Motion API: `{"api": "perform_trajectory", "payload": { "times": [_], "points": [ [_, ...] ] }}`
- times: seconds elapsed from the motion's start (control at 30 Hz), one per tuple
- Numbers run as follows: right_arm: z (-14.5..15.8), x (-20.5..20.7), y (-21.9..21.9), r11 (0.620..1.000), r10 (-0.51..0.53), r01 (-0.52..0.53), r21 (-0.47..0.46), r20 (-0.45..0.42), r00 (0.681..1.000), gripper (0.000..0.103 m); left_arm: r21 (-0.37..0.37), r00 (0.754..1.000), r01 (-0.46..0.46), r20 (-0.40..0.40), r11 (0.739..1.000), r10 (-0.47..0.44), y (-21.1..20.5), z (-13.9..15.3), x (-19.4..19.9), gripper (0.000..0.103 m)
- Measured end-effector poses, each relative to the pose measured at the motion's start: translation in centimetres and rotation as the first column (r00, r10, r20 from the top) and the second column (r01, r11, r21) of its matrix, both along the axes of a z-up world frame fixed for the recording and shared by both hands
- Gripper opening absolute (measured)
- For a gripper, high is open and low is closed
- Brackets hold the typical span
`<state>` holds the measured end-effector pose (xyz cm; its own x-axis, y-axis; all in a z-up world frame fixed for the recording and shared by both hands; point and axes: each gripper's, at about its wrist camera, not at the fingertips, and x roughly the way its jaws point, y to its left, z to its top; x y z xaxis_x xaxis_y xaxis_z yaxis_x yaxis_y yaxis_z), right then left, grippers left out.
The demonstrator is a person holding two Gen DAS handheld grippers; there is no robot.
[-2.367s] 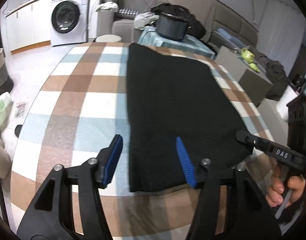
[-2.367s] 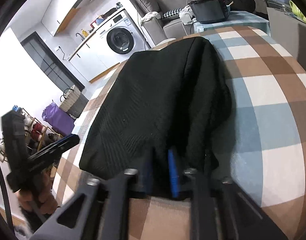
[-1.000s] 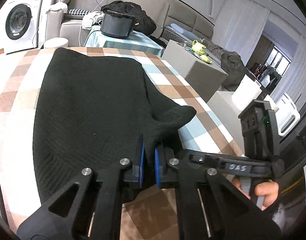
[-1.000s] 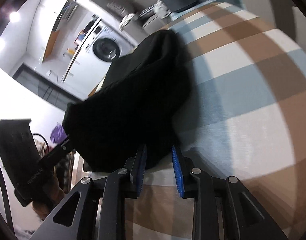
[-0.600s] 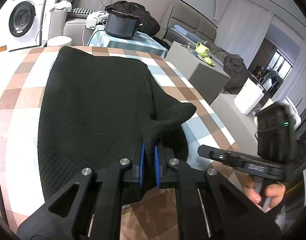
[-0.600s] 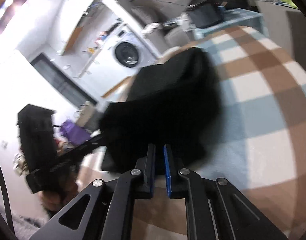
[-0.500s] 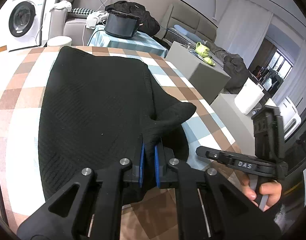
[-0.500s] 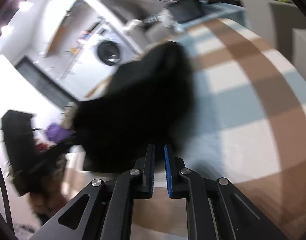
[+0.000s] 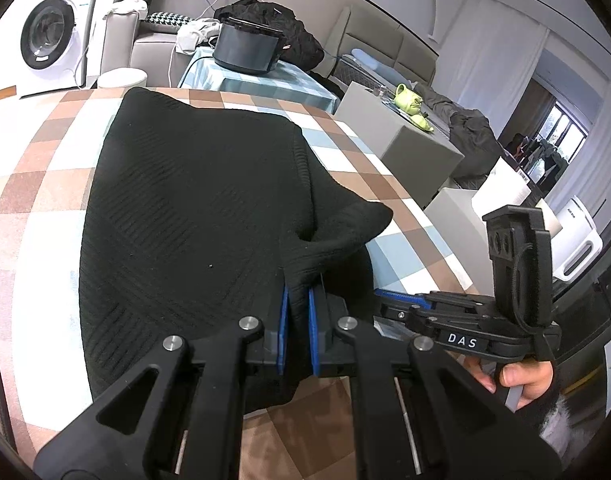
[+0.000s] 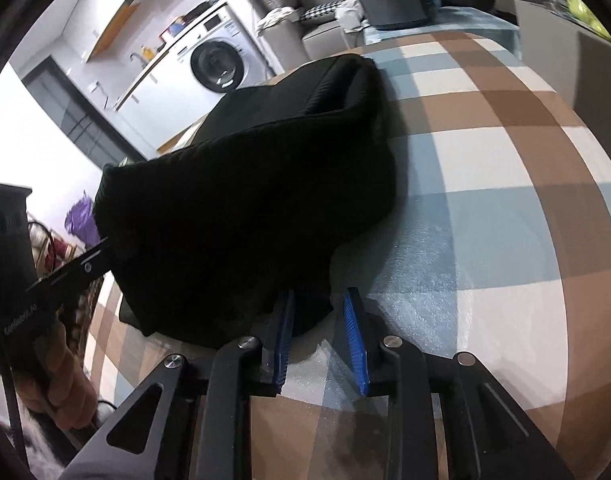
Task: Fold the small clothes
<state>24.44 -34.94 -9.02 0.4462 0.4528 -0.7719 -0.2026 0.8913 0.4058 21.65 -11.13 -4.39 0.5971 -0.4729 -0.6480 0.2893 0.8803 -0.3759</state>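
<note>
A black knitted garment (image 9: 193, 208) lies lengthwise on the checked tablecloth (image 9: 45, 152), its near right corner raised into a fold. My left gripper (image 9: 300, 285) is shut on that raised near edge. In the right wrist view the same garment (image 10: 257, 200) bulges up, and my right gripper (image 10: 320, 300) has its jaws opening. The garment's edge hangs against the left pad, while the right pad stands free of it. The left gripper's finger (image 10: 85, 258) enters the cloth from the left. The right gripper (image 9: 389, 295) sits just right of the left one.
The table's right edge runs close by the garment (image 9: 405, 200). Beyond it stand a grey cube with a green teapot (image 9: 409, 102), a dark pot on a small table (image 9: 247, 50) and a washing machine (image 9: 45, 36). Bare tablecloth (image 10: 485, 160) lies right of the garment.
The right gripper's jaws, nearly together half a second ago, now stand apart, and it has rolled. The left gripper keeps its hold and has stayed in place.
</note>
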Motion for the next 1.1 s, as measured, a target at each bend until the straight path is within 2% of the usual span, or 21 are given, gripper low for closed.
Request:
{"api": "perform_trajectory", "payload": {
  "times": [0.03, 0.07, 0.13, 0.23, 0.27, 0.33, 0.5, 0.6, 0.7, 0.77, 0.87, 0.9, 0.93, 1.03, 1.1],
  "points": [
    [0.0, 0.0, 0.1, 1.0, 0.015, -0.015, 0.01, 0.004, 1.0, 0.01, -0.001, 1.0, -0.001, -0.001, 1.0, 0.001, 0.0, -0.1, 0.1, 0.006],
    [-0.1, 0.0, 0.1, 0.999, 0.026, -0.027, 0.028, 0.01, 1.0, 0.007, -0.001, 1.0, -0.002, -0.003, 1.0, 0.002, 0.1, -0.1, 0.1, 0.006],
    [0.1, -0.3, 0.1, 0.999, 0.023, -0.024, 0.025, 0.041, 0.999, 0.006, -0.002, 1.0, -0.009, -0.003, 1.0, 0.009, 0.1, -0.1, 0.2, 0.006],
    [1.6, -2.6, -1.3, 0.996, -0.036, 0.024, 0.084, 0.141, 0.989, 0.005, -0.001, 1.0, -0.013, -0.002, 1.0, 0.013, 0.3, -0.1, 0.3, 0.006],
    [1.8, -3.1, -1.7, 0.995, -0.057, 0.044, 0.093, 0.148, 0.987, 0.004, 0.0, 1.0, -0.013, -0.002, 1.0, 0.013, 0.2, -0.1, 0.3, 0.006],
    [1.4, -4.1, -2.5, 0.991, -0.091, 0.078, 0.111, 0.116, 0.989, 0.001, -0.004, 1.0, -0.011, -0.004, 1.0, 0.011, 0.2, -0.1, 0.3, 0.006],
    [0.3, -4.9, -2.8, 0.993, -0.112, 0.11, 0.05, 0.041, 0.993, 0.0, 0.012, 1.0, 0.01, 0.001, 1.0, -0.01, -0.6, -0.1, 0.0, 0.006],
    [0.4, -4.9, -3.6, 0.986, -0.142, 0.139, 0.089, 0.027, 0.989, 0.002, 0.02, 1.0, 0.023, 0.009, 1.0, -0.024, -1.2, 0.0, -0.2, 0.006],
    [0.4, -4.1, -4.6, 0.97, -0.18, 0.178, 0.167, -0.003, 0.984, 0.012, 0.018, 1.0, 0.028, 0.008, 0.999, -0.028, -1.6, 0.0, -0.2, 0.006],
    [0.2, -3.3, -4.6, 0.958, -0.18, 0.18, 0.223, -0.018, 0.983, 0.024, 0.021, 1.0, 0.024, 0.008, 0.999, -0.025, -1.5, 0.0, -0.2, 0.006],
    [-0.4, -2.2, -3.8, 0.939, -0.162, 0.17, 0.3, -0.049, 0.986, 0.027, 0.024, 1.0, 0.018, 0.009, 1.0, -0.019, -1.4, 0.1, -0.1, 0.006],
    [-0.4, -1.9, -3.4, 0.94, -0.156, 0.163, 0.299, -0.047, 0.987, 0.025, 0.024, 1.0, 0.016, 0.008, 1.0, -0.016, -1.3, 0.2, -0.1, 0.006],
    [-0.2, -1.9, -3.1, 0.946, -0.153, 0.156, 0.285, -0.036, 0.988, 0.01, 0.024, 1.0, 0.015, 0.008, 1.0, -0.015, -1.3, 0.2, -0.1, 0.006],
    [0.4, -2.2, -2.2, 0.972, -0.149, 0.145, 0.186, 0.012, 0.989, 0.008, 0.022, 1.0, 0.019, 0.008, 1.0, -0.019, -1.2, 0.2, -0.3, 0.006],
    [-0.2, -2.1, -2.3, 0.978, -0.161, 0.163, 0.134, -0.025, 0.987, 0.008, 0.025, 0.999, 0.042, 0.004, 0.999, -0.042, -1.8, 0.2, -0.3, 0.006]
  ]
}}
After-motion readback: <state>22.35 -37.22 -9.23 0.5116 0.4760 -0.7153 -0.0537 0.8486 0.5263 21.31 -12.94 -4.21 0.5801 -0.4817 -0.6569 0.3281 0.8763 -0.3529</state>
